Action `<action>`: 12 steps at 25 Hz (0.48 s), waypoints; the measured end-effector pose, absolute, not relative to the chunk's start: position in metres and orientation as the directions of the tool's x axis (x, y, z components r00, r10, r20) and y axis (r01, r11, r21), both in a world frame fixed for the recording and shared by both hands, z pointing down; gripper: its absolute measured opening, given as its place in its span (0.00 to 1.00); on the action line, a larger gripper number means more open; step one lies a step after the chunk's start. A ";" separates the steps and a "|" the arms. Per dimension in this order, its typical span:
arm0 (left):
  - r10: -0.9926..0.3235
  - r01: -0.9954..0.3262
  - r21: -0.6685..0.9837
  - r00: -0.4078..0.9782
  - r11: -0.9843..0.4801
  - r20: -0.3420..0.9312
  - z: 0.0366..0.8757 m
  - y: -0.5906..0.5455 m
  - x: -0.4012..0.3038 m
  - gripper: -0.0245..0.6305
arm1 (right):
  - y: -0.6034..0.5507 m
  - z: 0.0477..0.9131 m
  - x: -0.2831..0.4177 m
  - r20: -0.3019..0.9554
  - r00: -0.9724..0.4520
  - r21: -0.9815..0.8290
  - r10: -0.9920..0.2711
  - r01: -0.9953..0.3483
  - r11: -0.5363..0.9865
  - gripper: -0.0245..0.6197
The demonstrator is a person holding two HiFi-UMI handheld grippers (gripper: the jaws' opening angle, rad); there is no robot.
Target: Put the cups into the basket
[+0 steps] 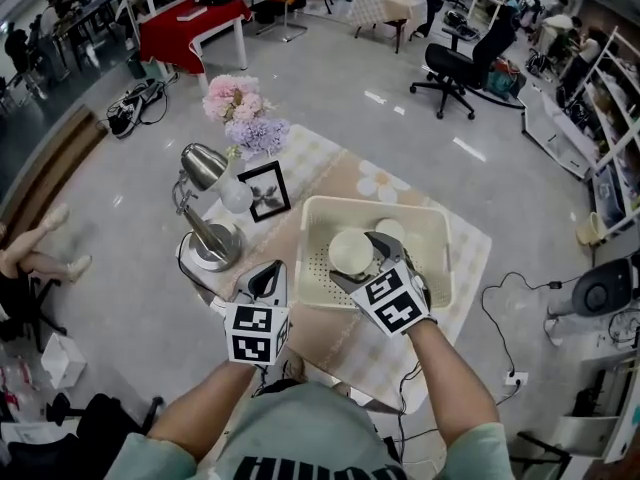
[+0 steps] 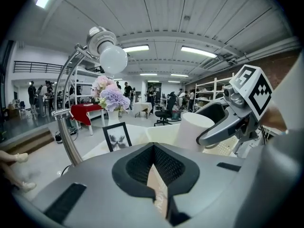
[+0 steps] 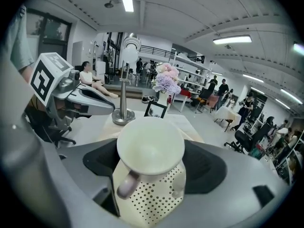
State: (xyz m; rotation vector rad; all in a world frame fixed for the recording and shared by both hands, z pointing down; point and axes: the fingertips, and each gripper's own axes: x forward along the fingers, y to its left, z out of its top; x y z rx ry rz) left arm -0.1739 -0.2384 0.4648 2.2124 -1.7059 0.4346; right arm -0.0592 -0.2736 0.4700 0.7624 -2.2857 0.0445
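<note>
Basket [image 1: 372, 202] open from above (lamp [image 1: 203, 166], picture frame [image 1: 266, 190] stand left).

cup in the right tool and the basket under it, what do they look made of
Cup: probably glazed ceramic; smooth off-white surface with a soft sheen, thick wall and handle.
Basket: probably moulded plastic, cream and matte; even rows of small round holes in its floor.

Non-task items on and around the table.
A chrome desk lamp [image 1: 205, 213], a white vase of pink and lilac flowers [image 1: 250, 128] and a black-framed picture [image 1: 266, 190] stand on a beige daisy-print cloth [image 1: 380, 180]; a red-covered table [image 1: 190, 23] stands well apart.
</note>
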 end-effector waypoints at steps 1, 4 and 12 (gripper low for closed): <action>-0.872 -0.970 0.060 0.240 -0.238 0.427 0.468 -0.241 -0.176 0.05 | -0.277 0.476 -0.060 0.652 -0.569 0.178 -0.501 -0.528 0.831 0.64; -0.866 -0.971 0.061 0.235 -0.232 0.442 0.476 -0.249 -0.182 0.05 | -0.284 0.493 -0.063 0.677 -0.567 0.171 -0.468 -0.498 0.850 0.64; -0.846 -0.968 0.090 0.248 -0.233 0.471 0.492 -0.263 -0.184 0.05 | -0.293 0.531 -0.074 0.750 -0.557 0.156 -0.357 -0.375 0.914 0.64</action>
